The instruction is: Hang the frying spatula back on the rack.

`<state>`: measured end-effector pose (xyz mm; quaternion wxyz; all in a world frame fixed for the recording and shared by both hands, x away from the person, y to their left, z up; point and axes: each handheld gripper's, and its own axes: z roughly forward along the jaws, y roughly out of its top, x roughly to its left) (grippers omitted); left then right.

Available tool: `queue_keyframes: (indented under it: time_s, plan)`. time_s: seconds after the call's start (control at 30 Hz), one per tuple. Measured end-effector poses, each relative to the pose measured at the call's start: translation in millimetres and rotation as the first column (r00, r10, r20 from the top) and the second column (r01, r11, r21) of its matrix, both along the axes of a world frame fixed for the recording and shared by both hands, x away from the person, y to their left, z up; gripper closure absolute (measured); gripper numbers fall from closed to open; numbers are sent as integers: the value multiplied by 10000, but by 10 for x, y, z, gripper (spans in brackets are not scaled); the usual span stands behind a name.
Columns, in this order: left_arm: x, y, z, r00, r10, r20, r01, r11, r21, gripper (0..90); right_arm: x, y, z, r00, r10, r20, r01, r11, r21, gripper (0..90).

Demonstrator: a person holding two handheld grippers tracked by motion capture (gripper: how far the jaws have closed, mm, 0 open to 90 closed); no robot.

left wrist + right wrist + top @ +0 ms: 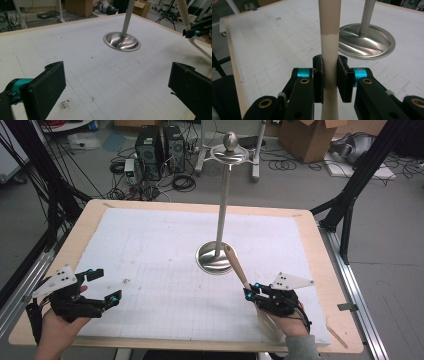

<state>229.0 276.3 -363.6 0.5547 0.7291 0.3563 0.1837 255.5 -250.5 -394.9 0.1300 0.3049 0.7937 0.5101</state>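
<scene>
cream-coloured and matte, a long-handled utensil (329,50) stands nearly upright between the pads of the right gripper (329,80), which is clamped on the handle partway along its length. the grip sits below a faint line where the handle's tint changes, leaving a long stretch free above, a hold that looks chosen so the top end can be steered toward something high. in the high view the handle (237,266) leans up and away from the right gripper (251,293), its tip just in front of the round steel base (212,260) of a tall hanging stand (223,202); whether they touch cannot be told. the working end of the utensil runs down behind the hand, pale and curved against the bench, its shape unclear. the stand's slim pole rises to a ring and ball finial (230,141) near the top, which is likely where the utensil is meant to hang. the left gripper (102,287) rests at the near left of the white gridded mat (150,250), jaws wide apart with nothing between them, well away from the stand, seemingly kept out of the working arm's path. the mat covers a pale wooden bench (82,222).
</scene>
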Motion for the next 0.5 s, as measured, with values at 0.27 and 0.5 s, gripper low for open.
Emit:
queue_keyframes:
  time_s: [0.27, 0.5]
  plan:
    - [-3, -7, 4, 10000, -27, 14, 27, 10000, 19, 18, 19, -75, 124, 9999, -33, 108, 33, 10000, 13, 779]
    - [5, -29, -15, 9999, -114, -64, 115, 9999, 96, 18, 53, -106, 319, 9991, 46, 412, -43, 10000, -70, 779]
